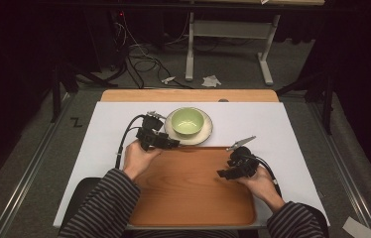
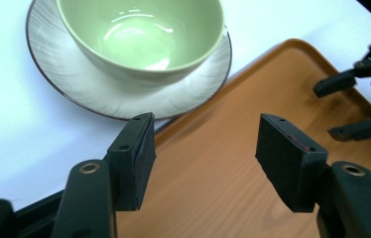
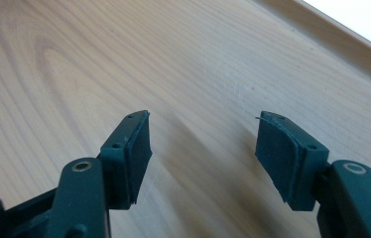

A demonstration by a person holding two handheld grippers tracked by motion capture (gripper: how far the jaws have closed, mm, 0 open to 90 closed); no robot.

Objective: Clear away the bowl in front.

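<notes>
With both my left gripper (image 2: pixel 201 148) and right gripper (image 3: pixel 203 148) spread and empty over the wooden tray (image 1: pixel 193 193), I judge a careless reach could knock the green bowl (image 1: pixel 187 121) off its plate (image 1: pixel 208 130) just beyond the tray's far rim.

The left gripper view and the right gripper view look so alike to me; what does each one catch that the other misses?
The left gripper view alone takes in the pale green ceramic bowl sitting on the white round plate with a dark rim, the white table covering, and the other hand's gripper, the right gripper, farther off at the edge. The right gripper view alone gives a close look at the tray's curving wood grain. Both share the brown wooden tray beneath a pair of open black jaws with nothing between them.
</notes>
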